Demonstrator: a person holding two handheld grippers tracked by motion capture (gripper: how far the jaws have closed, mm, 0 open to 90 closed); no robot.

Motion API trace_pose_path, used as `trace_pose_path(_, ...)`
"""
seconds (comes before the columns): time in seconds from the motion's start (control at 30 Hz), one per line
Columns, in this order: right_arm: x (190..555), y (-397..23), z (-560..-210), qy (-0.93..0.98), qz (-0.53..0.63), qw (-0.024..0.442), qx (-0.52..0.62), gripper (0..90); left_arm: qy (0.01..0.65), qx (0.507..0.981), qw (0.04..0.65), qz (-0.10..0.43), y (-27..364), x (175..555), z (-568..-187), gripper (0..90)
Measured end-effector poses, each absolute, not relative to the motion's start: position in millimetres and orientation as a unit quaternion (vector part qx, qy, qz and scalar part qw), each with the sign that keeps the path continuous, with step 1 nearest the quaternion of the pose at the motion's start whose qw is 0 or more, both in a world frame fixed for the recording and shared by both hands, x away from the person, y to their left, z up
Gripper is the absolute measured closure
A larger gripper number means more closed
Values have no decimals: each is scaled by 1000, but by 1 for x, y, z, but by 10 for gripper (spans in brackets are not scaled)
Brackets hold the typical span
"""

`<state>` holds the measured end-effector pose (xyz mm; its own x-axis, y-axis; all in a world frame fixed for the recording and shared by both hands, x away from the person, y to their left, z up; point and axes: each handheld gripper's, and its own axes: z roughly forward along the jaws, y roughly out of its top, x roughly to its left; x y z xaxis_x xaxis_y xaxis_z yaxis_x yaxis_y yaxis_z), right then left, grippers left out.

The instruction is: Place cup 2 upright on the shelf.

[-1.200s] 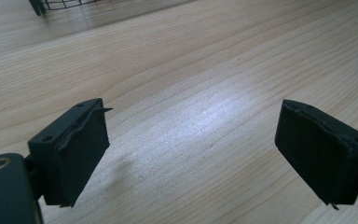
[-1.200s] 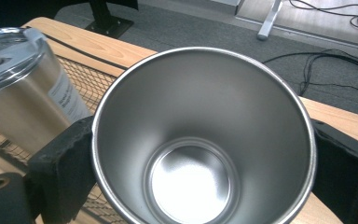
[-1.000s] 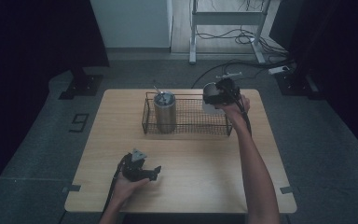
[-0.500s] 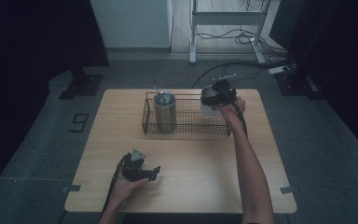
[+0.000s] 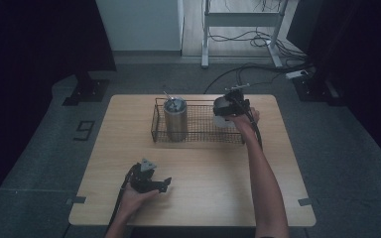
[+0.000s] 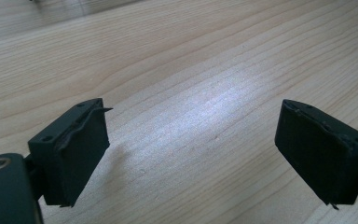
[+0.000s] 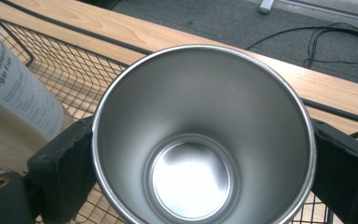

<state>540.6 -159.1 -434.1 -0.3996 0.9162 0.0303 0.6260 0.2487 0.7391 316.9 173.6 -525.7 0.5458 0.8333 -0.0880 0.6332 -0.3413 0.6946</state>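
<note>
The right hand-held gripper [image 5: 228, 106] sits over the right end of the wire basket [image 5: 198, 130], at about 1 o'clock on the table [image 5: 203, 168] in the high view. It is grasping a steel cup [image 7: 204, 135]: in the right gripper view the cup's open mouth faces the camera, its polished inside and round bottom plain to see, and one black jaw presses the outer wall at 9 o'clock, the other at 3 o'clock. Beyond the cup, at 10 o'clock in that view, a pale printed container [image 7: 16, 88] stands in the basket, with mesh showing below and around the cup.

In the high view a tall metal tumbler [image 5: 175, 119] stands upright in the left part of the basket, well apart from the held cup [image 5: 222, 105].

The left hand-held gripper [image 5: 151, 181] rests low at about 7 o'clock on the table, held in the left hand [image 5: 134, 198]. In the left gripper view its jaws stand wide apart, released, with bare wood grain between them.
</note>
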Motion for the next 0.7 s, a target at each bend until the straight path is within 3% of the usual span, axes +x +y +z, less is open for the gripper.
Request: trace_pose_path(0.7,545,-154,-459,779,315,204,503,61,453,807,353,141,174,316,-525,105)
